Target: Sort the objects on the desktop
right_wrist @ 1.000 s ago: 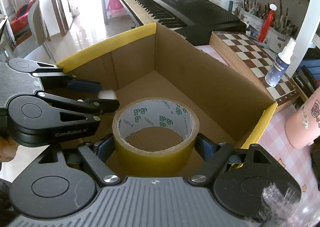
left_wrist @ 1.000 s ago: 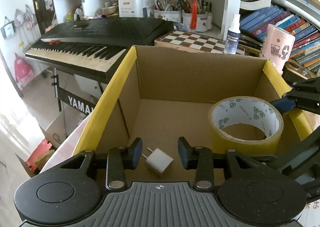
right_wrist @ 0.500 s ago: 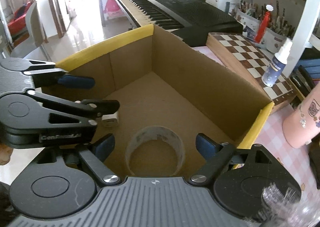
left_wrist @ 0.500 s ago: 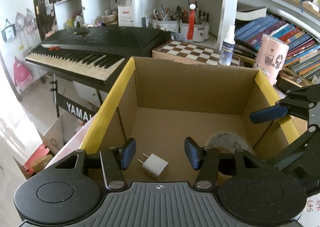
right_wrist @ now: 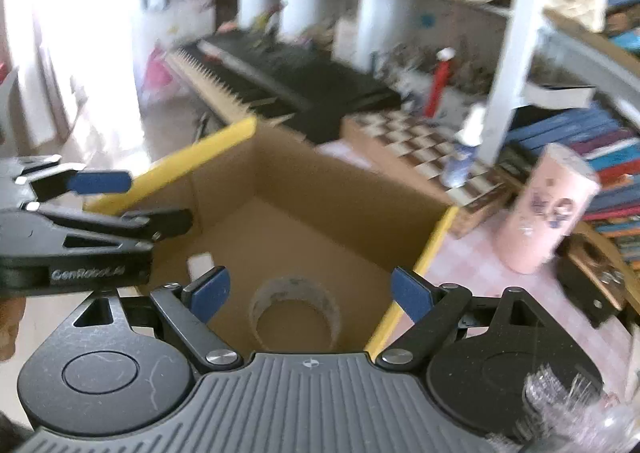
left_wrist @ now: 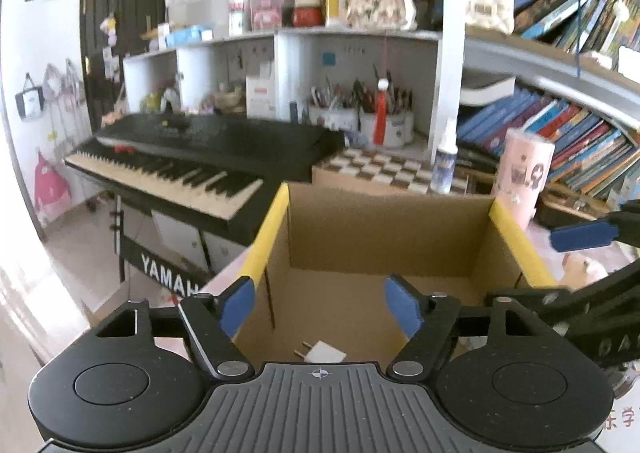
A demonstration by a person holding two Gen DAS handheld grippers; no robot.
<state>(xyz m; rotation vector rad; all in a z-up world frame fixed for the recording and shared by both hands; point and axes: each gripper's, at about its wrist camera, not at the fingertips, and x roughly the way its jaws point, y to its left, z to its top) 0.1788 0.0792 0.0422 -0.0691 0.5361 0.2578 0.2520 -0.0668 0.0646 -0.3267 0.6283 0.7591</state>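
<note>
Charger plug (left_wrist: 325, 354) and tape roll (right_wrist: 295, 311) lie in the cardboard box (left_wrist: 267, 243); my left claw (left_wrist: 319, 310) is opening, right claw (right_wrist: 309, 295) wide, both empty; leftovers on the counter not visible.

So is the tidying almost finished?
Partly. The small white plug adapter and the yellowish roll of packing tape already lie inside the brown cardboard box. The left gripper, just opening, and the right gripper hold nothing. The pink cylindrical tin remains on the desk outside.
</note>
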